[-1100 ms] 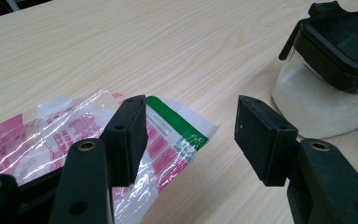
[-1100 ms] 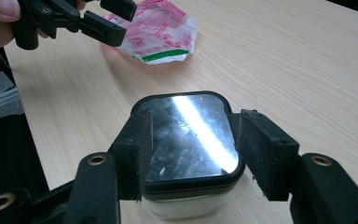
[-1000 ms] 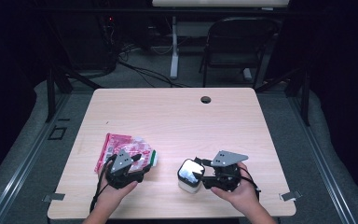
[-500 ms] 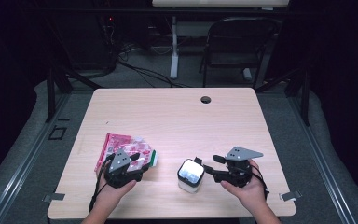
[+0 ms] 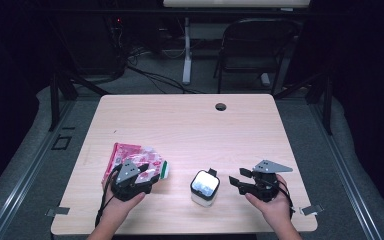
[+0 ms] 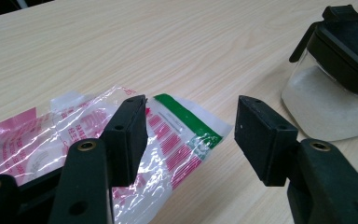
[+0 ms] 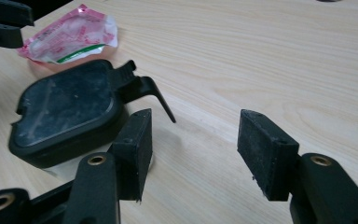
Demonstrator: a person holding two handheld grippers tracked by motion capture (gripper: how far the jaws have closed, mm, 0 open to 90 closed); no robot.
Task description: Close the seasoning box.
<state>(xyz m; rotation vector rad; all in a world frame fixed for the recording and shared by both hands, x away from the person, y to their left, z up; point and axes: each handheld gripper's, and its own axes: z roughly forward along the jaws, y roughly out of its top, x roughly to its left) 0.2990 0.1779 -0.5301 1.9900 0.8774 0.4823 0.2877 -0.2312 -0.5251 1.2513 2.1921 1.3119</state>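
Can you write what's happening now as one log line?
left gripper: open, over bag | right gripper: open, beside jar | jar: lid on

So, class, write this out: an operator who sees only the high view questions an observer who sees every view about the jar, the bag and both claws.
Operator: What's in the jar?
Observer: The jar is clear, with something white inside.
Operator: Is the left claw gripping the bag?
Observer: No. The left claw is open at the edge of the bag, pinching nothing.
Operator: And the right claw?
Observer: The right claw is open. The jar sits beside one jaw, not between them.
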